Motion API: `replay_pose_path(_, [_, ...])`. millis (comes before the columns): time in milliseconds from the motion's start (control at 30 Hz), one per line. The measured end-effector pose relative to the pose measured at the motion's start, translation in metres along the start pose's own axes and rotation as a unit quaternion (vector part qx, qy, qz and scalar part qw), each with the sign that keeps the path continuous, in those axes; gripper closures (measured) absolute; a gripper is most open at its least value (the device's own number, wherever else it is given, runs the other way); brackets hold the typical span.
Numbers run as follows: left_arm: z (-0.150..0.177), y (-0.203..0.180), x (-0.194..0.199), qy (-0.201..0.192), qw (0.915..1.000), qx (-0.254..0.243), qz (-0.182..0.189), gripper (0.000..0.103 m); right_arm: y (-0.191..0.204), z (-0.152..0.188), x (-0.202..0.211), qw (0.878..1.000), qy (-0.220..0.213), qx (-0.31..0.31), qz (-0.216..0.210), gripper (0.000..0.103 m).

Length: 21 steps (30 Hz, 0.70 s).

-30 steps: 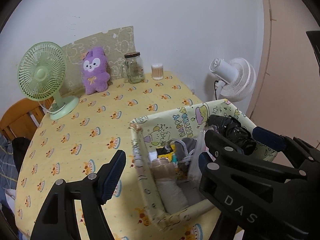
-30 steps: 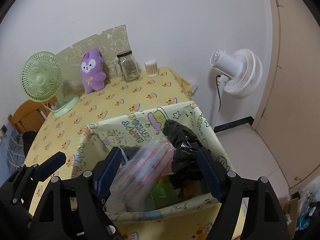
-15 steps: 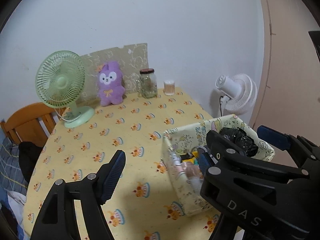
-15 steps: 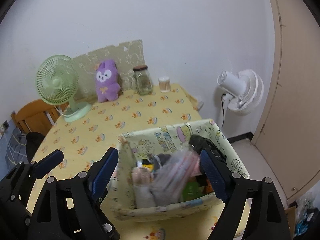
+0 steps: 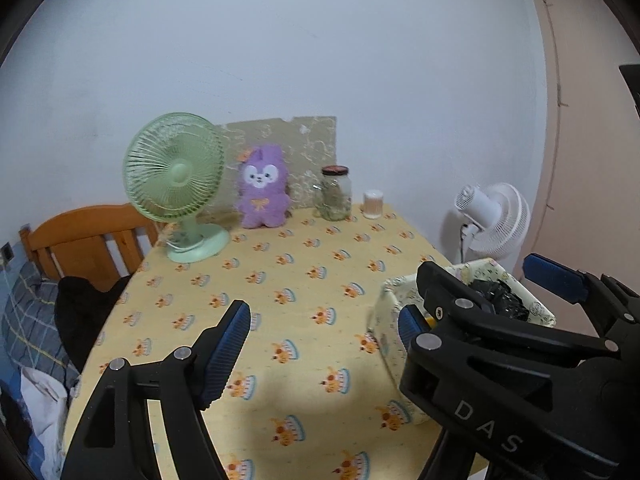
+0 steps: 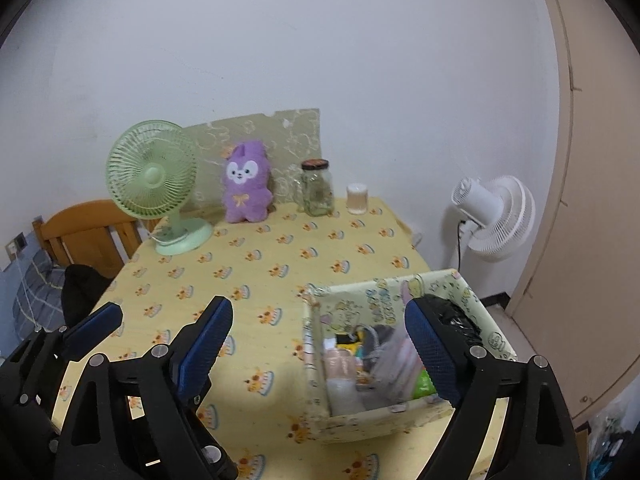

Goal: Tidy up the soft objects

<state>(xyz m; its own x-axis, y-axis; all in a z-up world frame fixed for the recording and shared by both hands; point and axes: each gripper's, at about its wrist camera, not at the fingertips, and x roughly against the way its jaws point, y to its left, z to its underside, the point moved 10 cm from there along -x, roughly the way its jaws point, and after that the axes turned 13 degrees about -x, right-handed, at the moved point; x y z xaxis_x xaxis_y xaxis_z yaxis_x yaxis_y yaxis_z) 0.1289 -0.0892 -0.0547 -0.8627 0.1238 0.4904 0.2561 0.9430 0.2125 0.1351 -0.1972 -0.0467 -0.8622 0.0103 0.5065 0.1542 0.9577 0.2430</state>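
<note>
A yellow patterned fabric box (image 6: 320, 360) stands on the table's right front, holding soft items, a clear bag (image 6: 396, 360) and a black bag (image 6: 456, 320). It shows partly behind the right gripper in the left wrist view (image 5: 384, 312). A purple plush toy (image 6: 245, 188) sits upright at the table's back, also in the left wrist view (image 5: 262, 192). My right gripper (image 6: 320, 344) is open and empty, above and in front of the box. My left gripper (image 5: 322, 332) is open and empty over the table, left of the box.
A green desk fan (image 6: 154, 178) stands back left, a glass jar (image 6: 317, 188) and a small cotton-swab container (image 6: 357, 199) back right. A white floor fan (image 6: 494, 216) stands beyond the table's right edge. A wooden chair (image 6: 88, 232) is at the left.
Both grippers have pulled back and up from the box. The clear bag that was between the right fingers now lies in the box.
</note>
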Motion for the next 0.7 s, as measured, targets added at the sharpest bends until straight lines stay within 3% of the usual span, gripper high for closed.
replay_pose_path(433, [0.016,0.044,0.035,-0.025,0.9981,0.027,-0.050,0.016,0.046,0.005,0.032,0.999,-0.038,0.025,-0.005,0.005])
replay_pose_path(700, [0.028,0.056,0.056,-0.028,0.9969,0.035,-0.065,0.014,0.060,0.015,0.047,0.999,-0.039,0.022,-0.016,0.003])
